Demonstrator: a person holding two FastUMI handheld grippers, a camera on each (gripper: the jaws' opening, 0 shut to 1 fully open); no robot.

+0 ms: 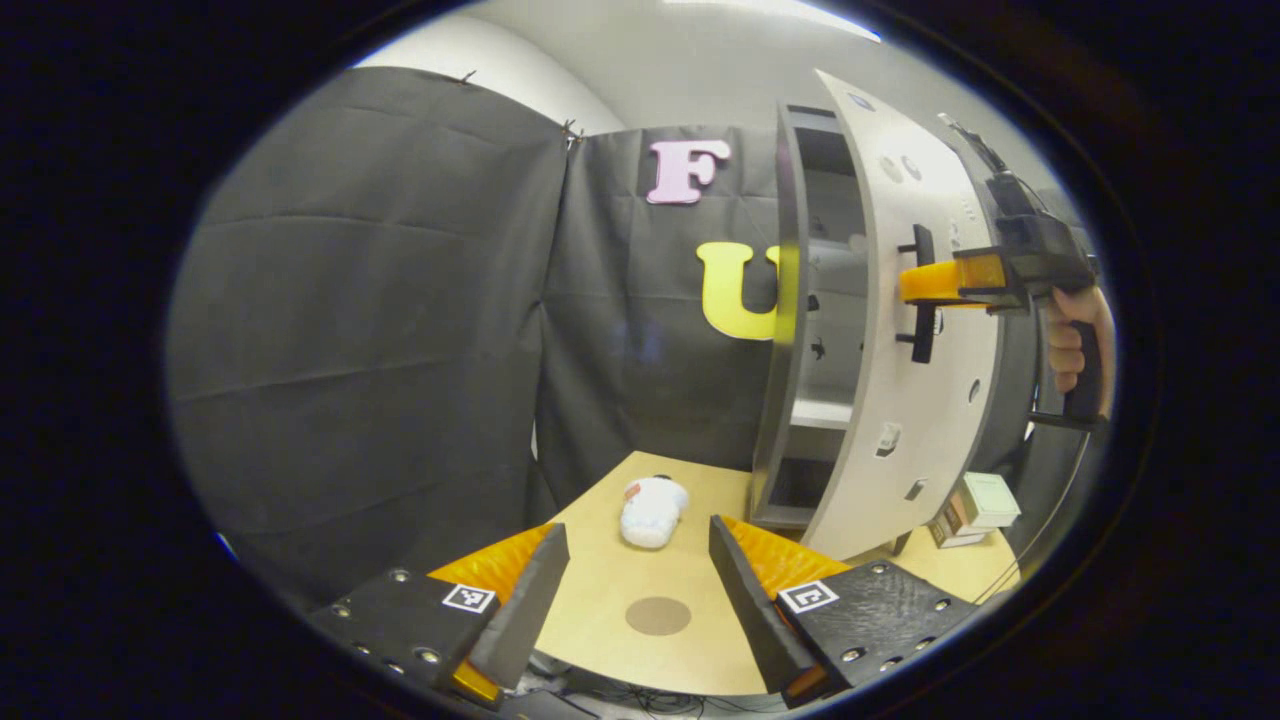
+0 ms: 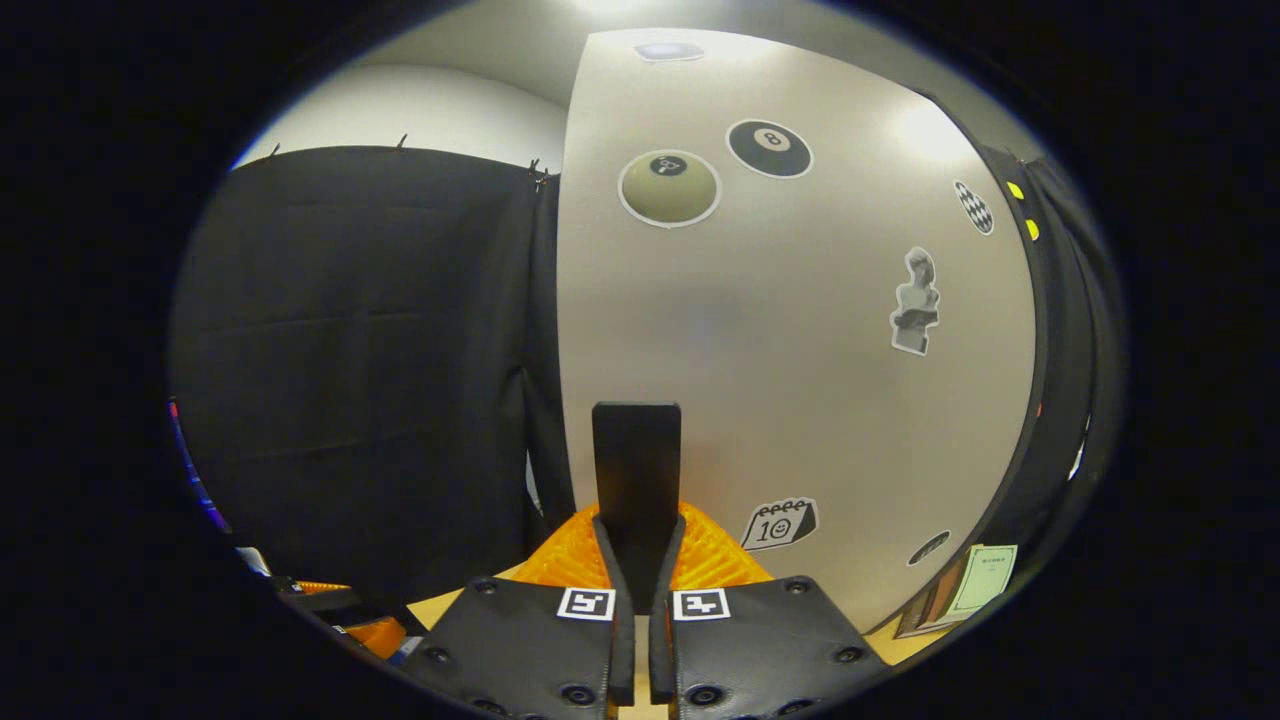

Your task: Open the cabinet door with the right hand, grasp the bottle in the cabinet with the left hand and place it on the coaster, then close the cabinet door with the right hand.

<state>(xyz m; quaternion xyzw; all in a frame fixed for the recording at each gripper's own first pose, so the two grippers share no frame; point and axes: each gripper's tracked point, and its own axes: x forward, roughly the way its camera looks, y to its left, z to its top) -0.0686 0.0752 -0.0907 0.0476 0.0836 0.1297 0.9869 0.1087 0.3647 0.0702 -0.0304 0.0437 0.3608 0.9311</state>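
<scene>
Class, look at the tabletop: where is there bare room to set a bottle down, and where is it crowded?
Bare wood surrounds the round coaster, between it and the white lying object. Crowded: the right corner, by the open cabinet door and small boxes.

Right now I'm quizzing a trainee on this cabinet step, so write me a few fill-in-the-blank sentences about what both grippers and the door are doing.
1. The right gripper is shut on the door's ____.
2. The cabinet door stands partly ____.
3. The left gripper hangs over the table with its fingers ____.
4. Between those fingers, the round coaster lies ____ on the table.

Missing words: handle; open; open; bare
</scene>
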